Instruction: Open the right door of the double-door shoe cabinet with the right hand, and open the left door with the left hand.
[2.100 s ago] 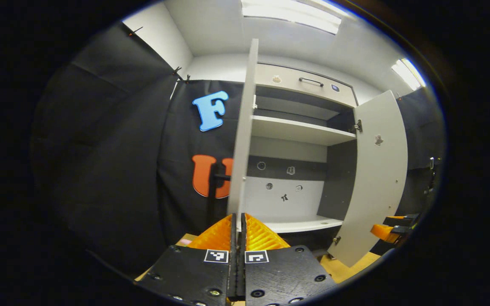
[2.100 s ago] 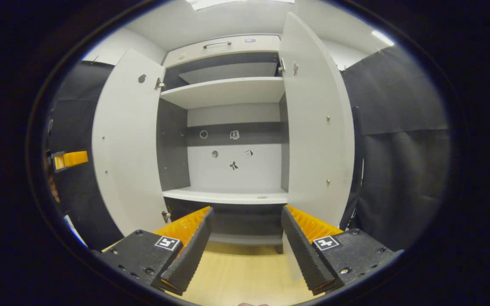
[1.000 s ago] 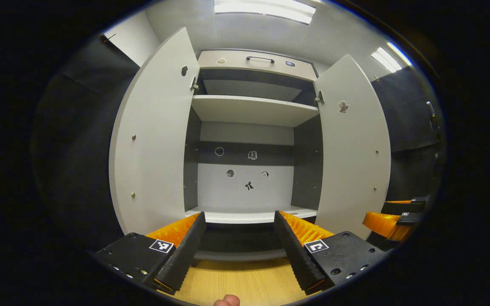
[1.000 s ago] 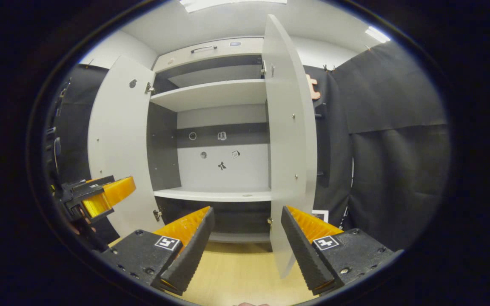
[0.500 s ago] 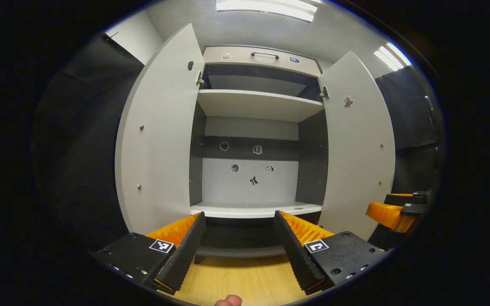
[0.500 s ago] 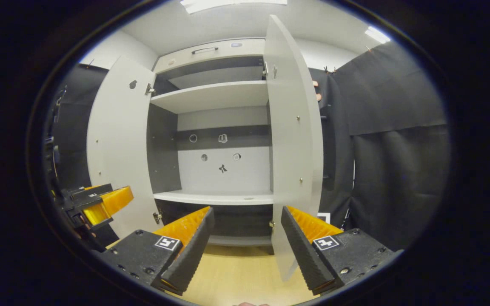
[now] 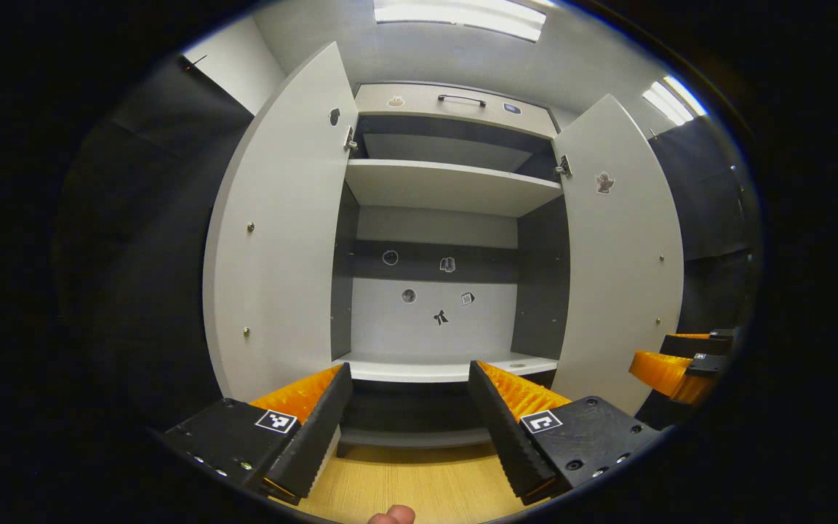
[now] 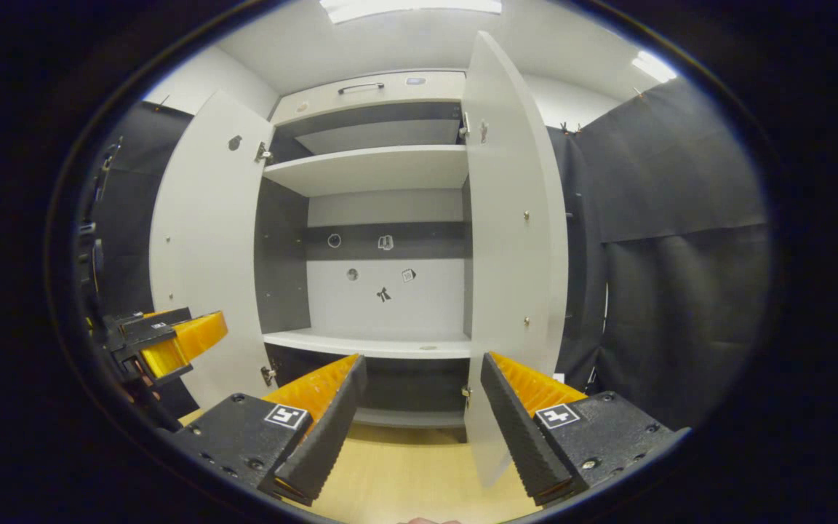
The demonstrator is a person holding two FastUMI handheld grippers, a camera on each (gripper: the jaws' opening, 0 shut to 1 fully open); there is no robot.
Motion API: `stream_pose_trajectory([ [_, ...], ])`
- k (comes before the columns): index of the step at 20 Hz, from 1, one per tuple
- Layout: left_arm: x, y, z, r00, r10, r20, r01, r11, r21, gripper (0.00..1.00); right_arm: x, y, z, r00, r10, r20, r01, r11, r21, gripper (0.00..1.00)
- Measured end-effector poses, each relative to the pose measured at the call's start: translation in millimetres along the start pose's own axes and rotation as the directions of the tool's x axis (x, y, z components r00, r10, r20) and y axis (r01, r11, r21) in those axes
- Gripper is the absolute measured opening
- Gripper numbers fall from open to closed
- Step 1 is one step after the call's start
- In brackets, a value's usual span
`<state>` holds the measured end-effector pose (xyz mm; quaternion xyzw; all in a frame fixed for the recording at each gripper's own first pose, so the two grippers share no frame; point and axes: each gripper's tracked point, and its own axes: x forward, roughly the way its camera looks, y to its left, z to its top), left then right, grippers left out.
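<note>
The shoe cabinet [image 7: 455,105] stands ahead with both doors swung wide. In the left gripper view its left door [image 7: 281,240] and right door [image 7: 619,255] flank bare shelves [image 7: 452,185]. My left gripper [image 7: 410,407] is open, a short way in front of the cabinet, holding nothing. My right gripper [image 8: 423,404] is open too, facing the cabinet [image 8: 382,87], its left door [image 8: 204,240] and the right door [image 8: 513,240] seen almost edge-on. Each view catches the other gripper farther off: the right gripper [image 7: 670,364] and the left gripper [image 8: 168,338].
Small stickers [image 7: 441,316] dot the cabinet's back panel. A drawer with a handle [image 7: 461,98] sits above the doors. Pale wooden floor [image 7: 404,487] lies below my fingers. Black cloth [image 8: 681,262] hangs on both sides. A fingertip [image 7: 392,515] shows at the bottom.
My left gripper let go of the left door's edge, opened and turned to face the cabinet. The left door now stands wide. The right gripper has stayed open and shifted only slightly.
</note>
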<state>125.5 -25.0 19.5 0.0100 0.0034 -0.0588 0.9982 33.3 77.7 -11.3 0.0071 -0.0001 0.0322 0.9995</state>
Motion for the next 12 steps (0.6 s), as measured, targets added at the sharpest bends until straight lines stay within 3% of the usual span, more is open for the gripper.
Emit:
stream_pose_trajectory([
  [12, -2.7, -4.3, 2.1, 1.0, -0.001, 0.006, 0.001, 1.0, 0.007, 0.96, -0.6, -1.7, -2.9, 1.0, -0.003, -0.006, 0.003, 1.0, 0.001, 0.99],
])
